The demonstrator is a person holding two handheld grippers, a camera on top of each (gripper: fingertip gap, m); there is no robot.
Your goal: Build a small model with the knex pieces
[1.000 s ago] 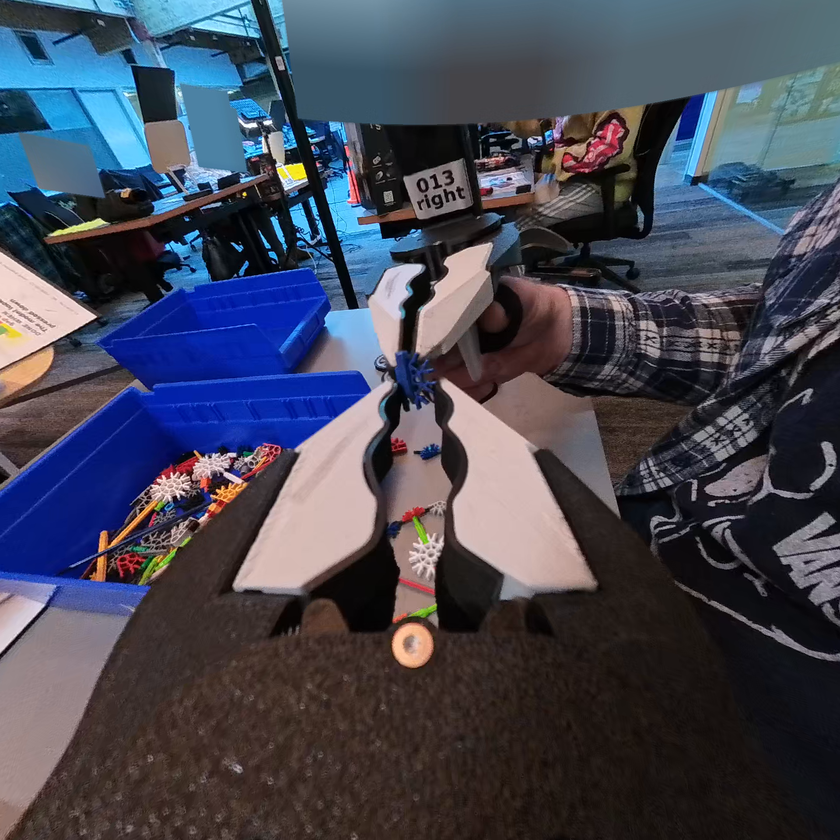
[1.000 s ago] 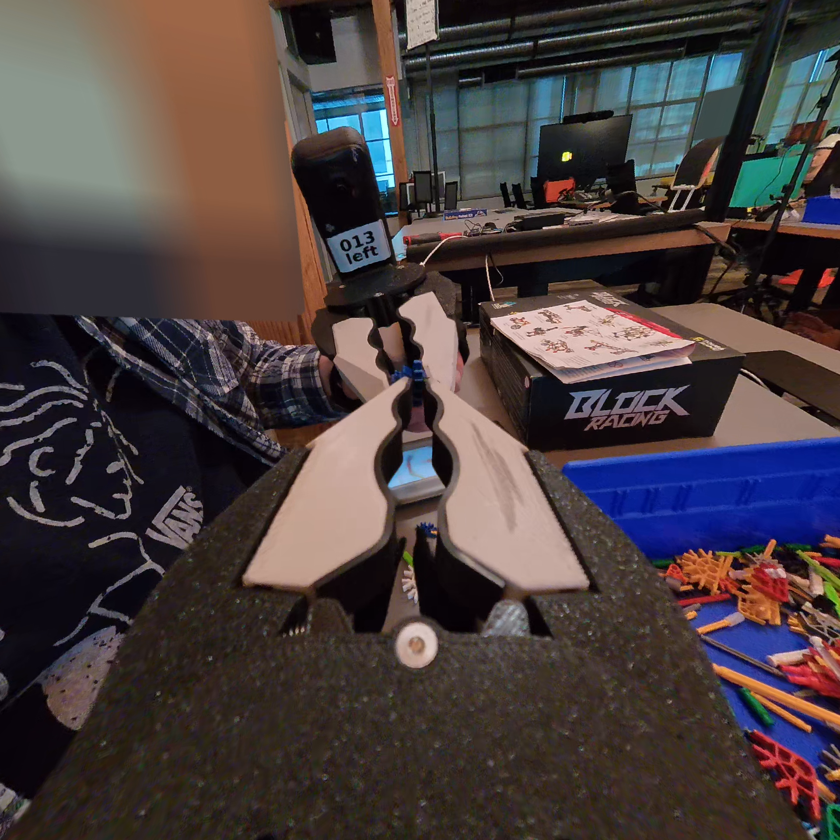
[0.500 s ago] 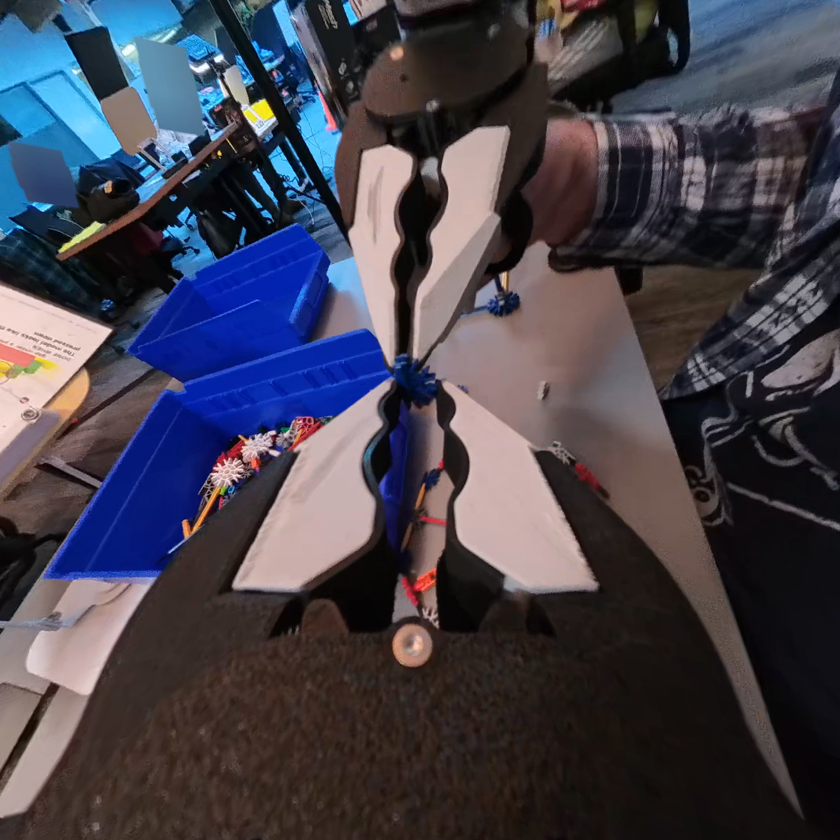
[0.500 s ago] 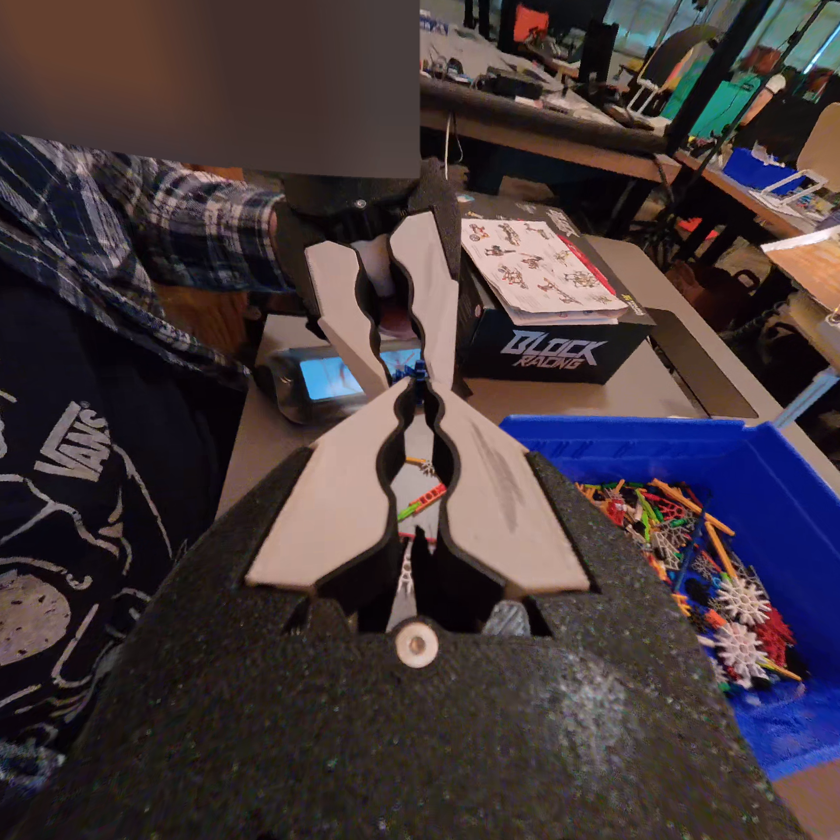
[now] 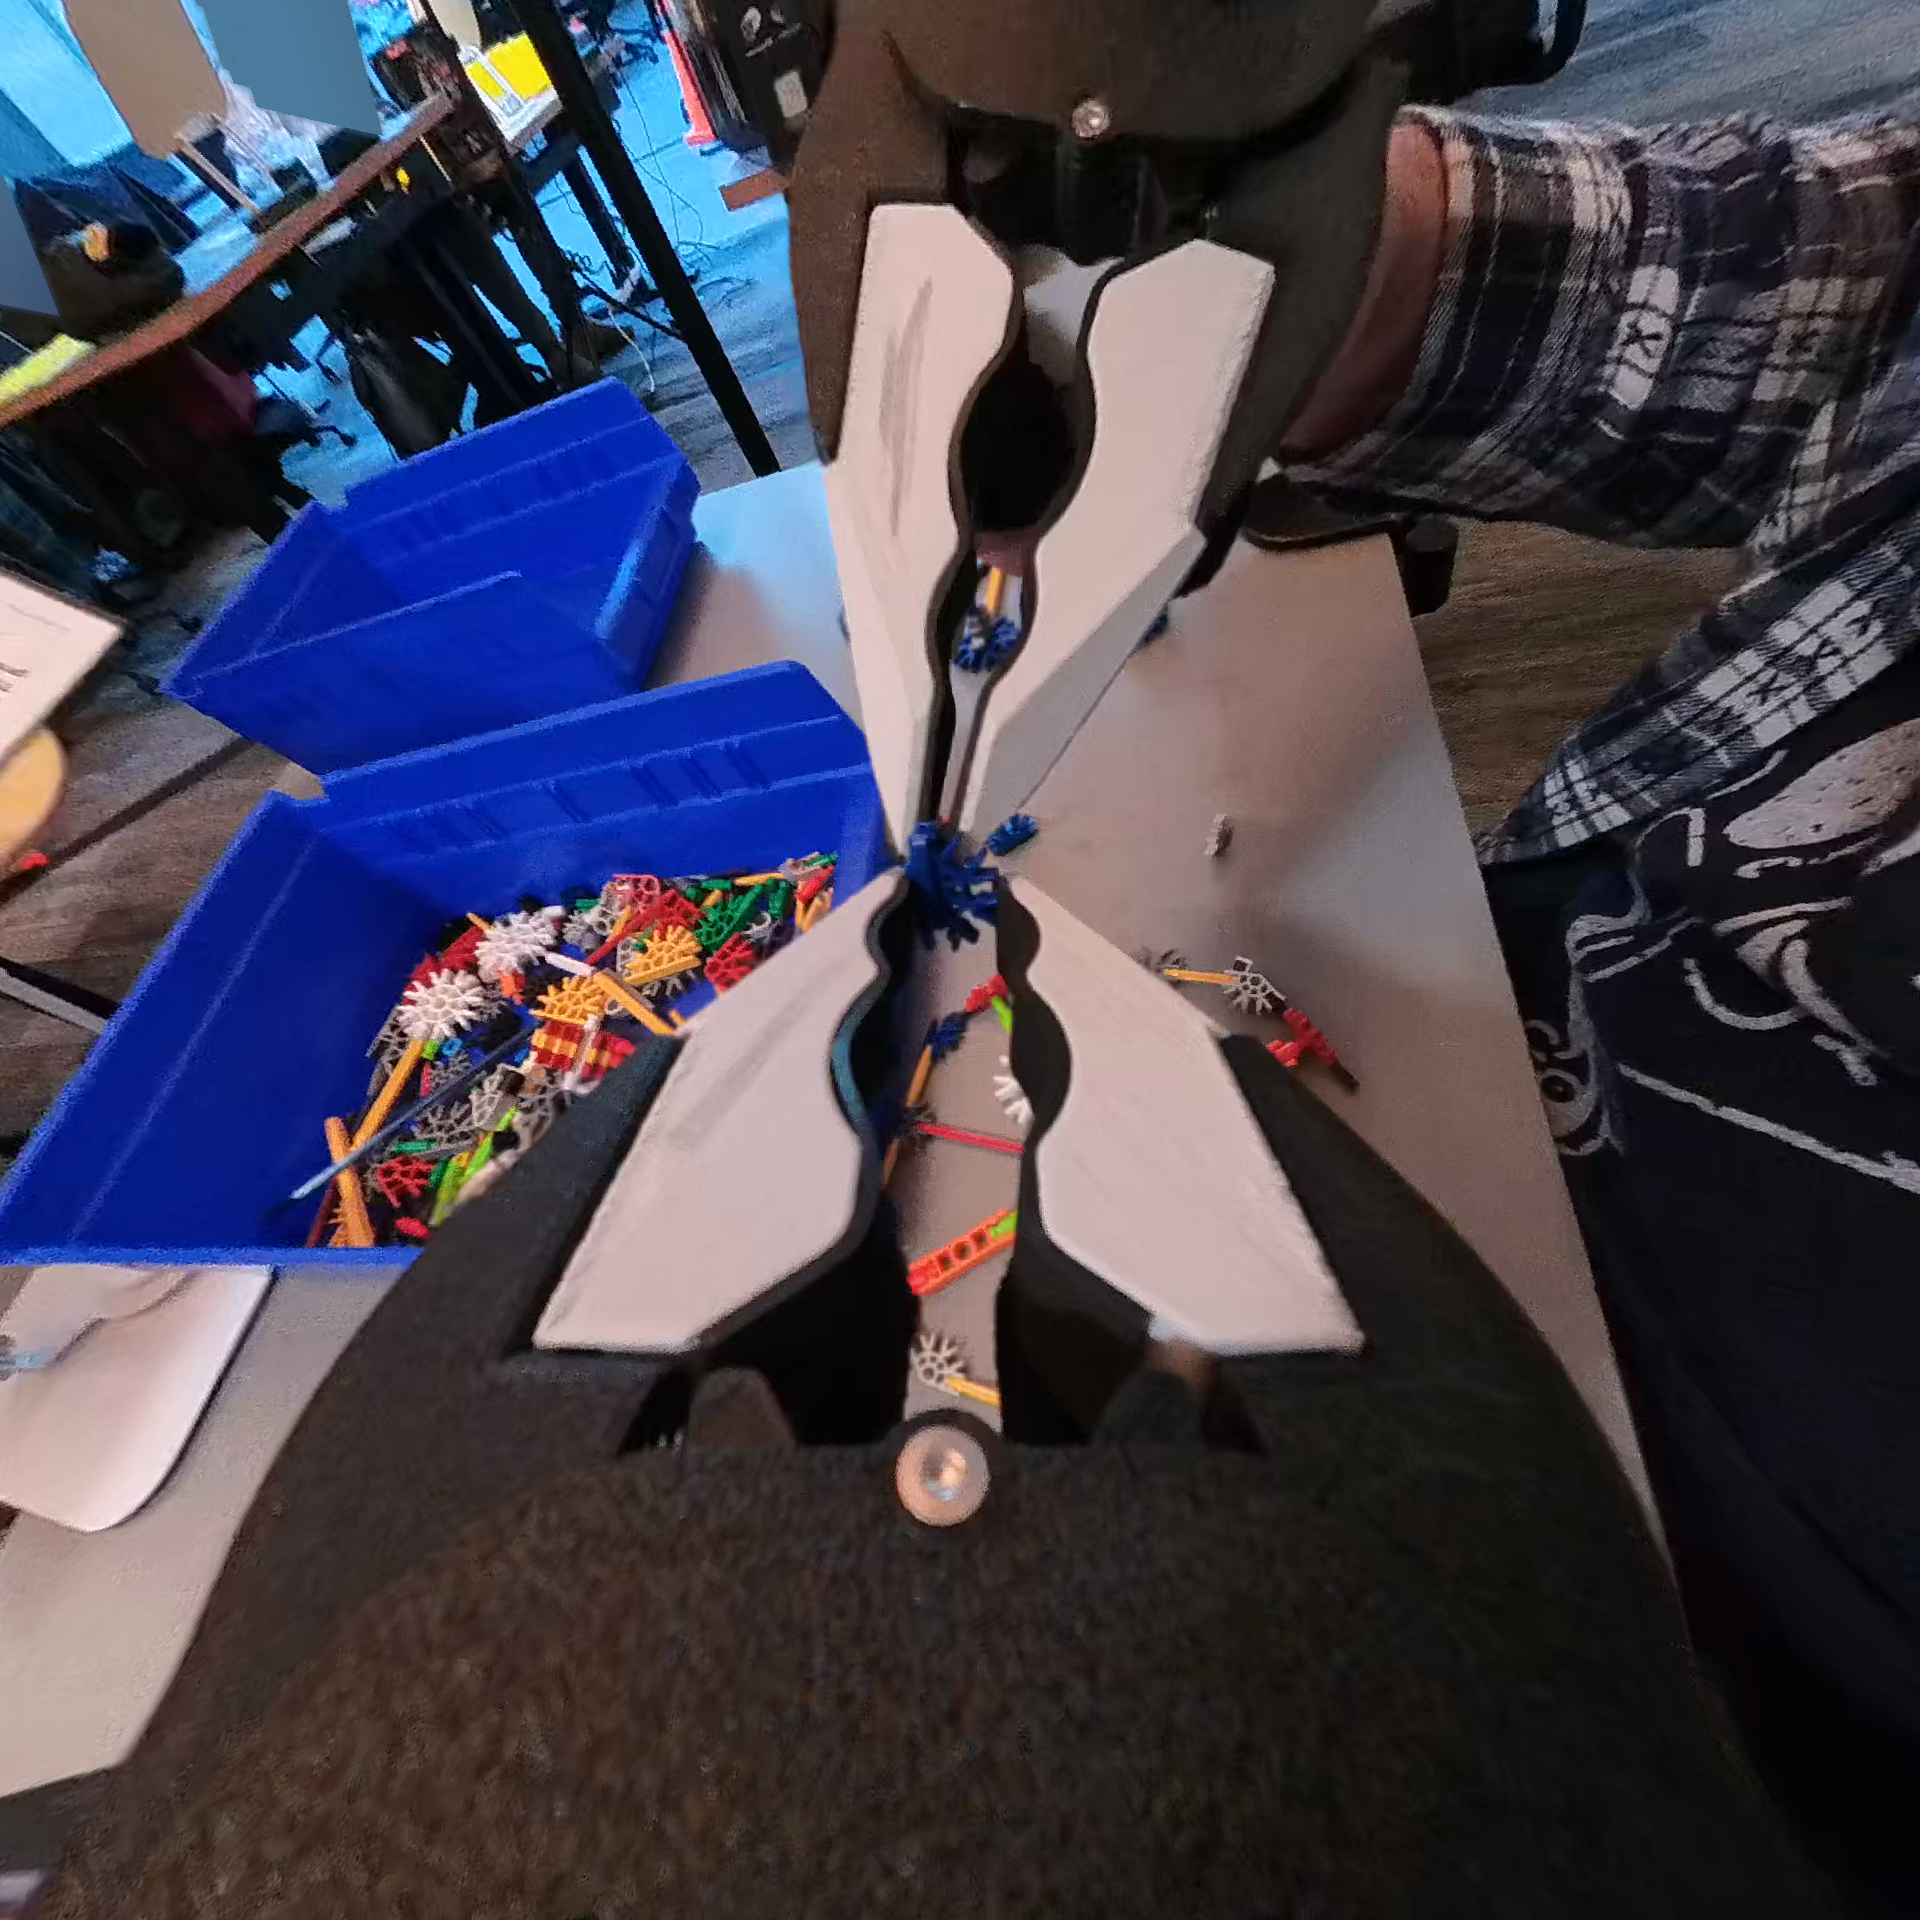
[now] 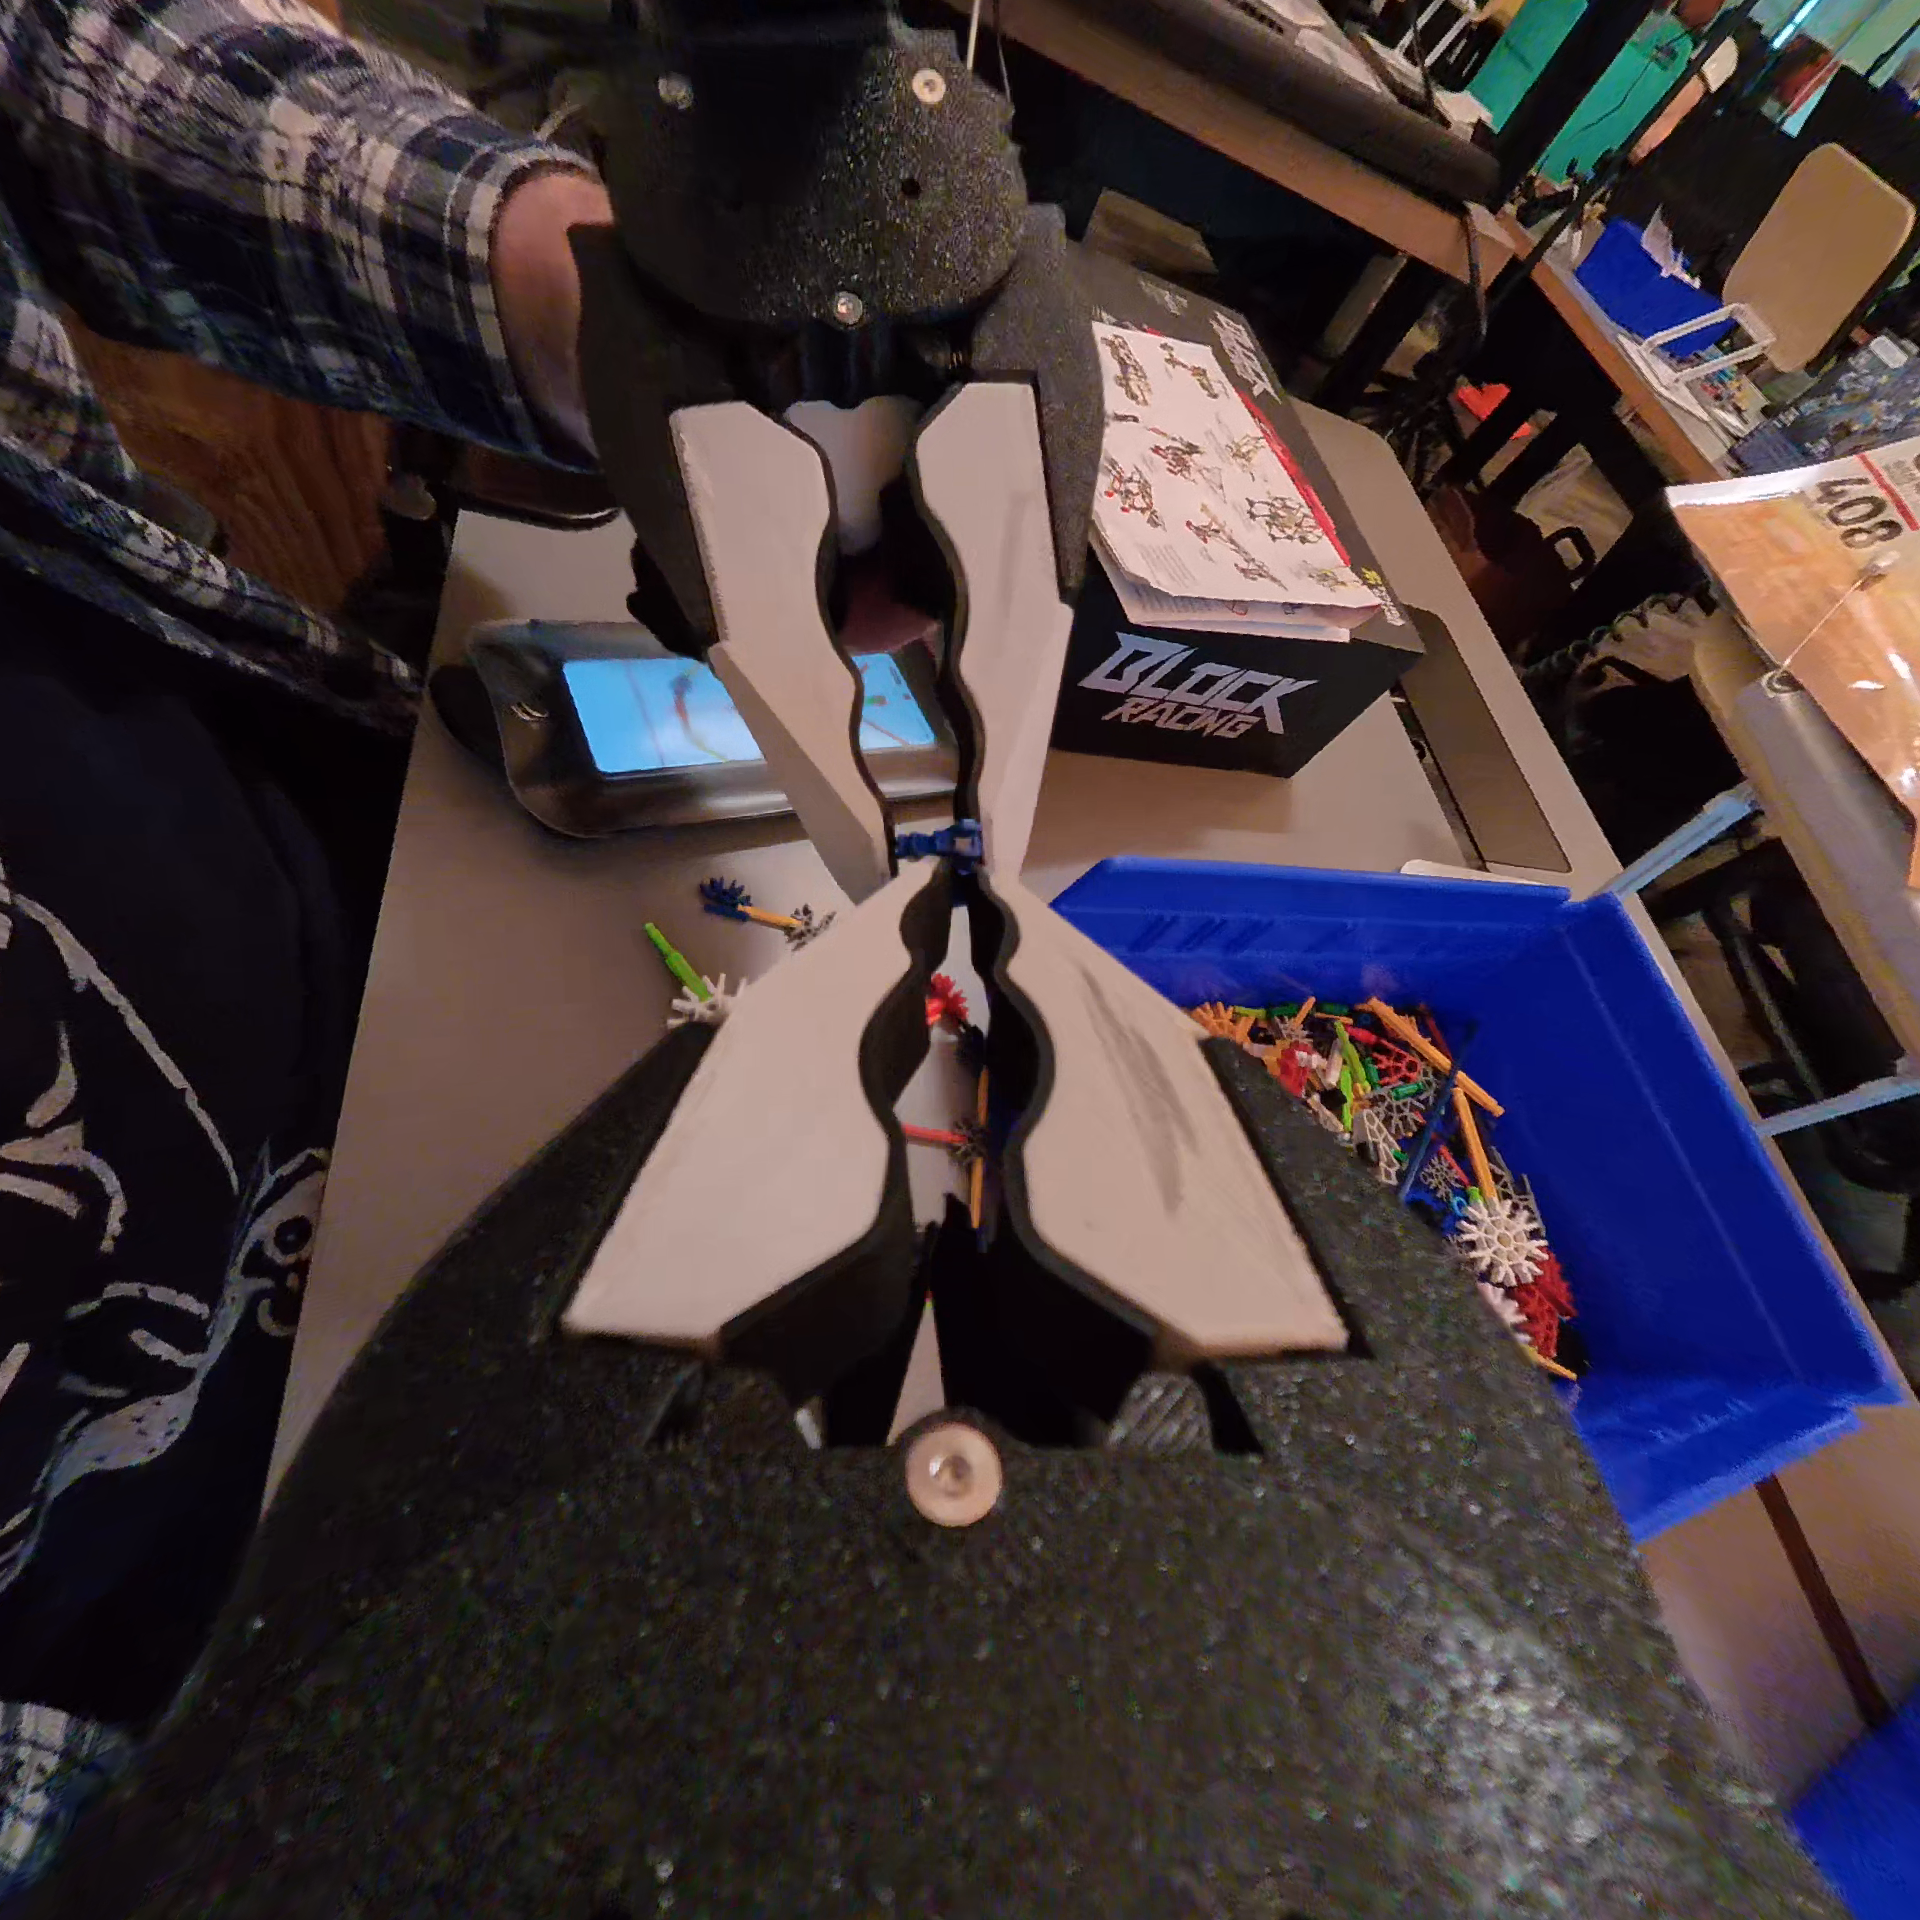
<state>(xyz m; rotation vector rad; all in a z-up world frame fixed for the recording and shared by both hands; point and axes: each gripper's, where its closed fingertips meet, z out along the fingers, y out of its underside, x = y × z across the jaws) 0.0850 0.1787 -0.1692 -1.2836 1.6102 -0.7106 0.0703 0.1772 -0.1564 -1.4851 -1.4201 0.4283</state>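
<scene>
Left claw [image 5: 951,883] and right claw [image 6: 951,883], both pinching one blue connector cluster [image 5: 943,881], now lowered over desk [image 5: 1299,727] beside parts bin [image 5: 208,1039].

A: What differs from a second ago?

B: Both tools have tipped downward. The left gripper [image 5: 948,883] was held nearly level, with the room behind it; now it looks down on the grey table [image 5: 1278,727]. The right gripper [image 6: 951,883] has tilted the same way.

A: And the blue connector [image 5: 943,885]?

B: It has come lower with them, from up in the air to just above the table, the two pairs of tips meeting on it as they turned.

A: Anything newly in sight?

B: The blue bin [image 6: 1621,1039] of coloured pieces now shows much of its inside, and loose pieces [image 6: 748,914] on the table have come into view, as has a phone [image 6: 665,727] with a lit screen.
</scene>
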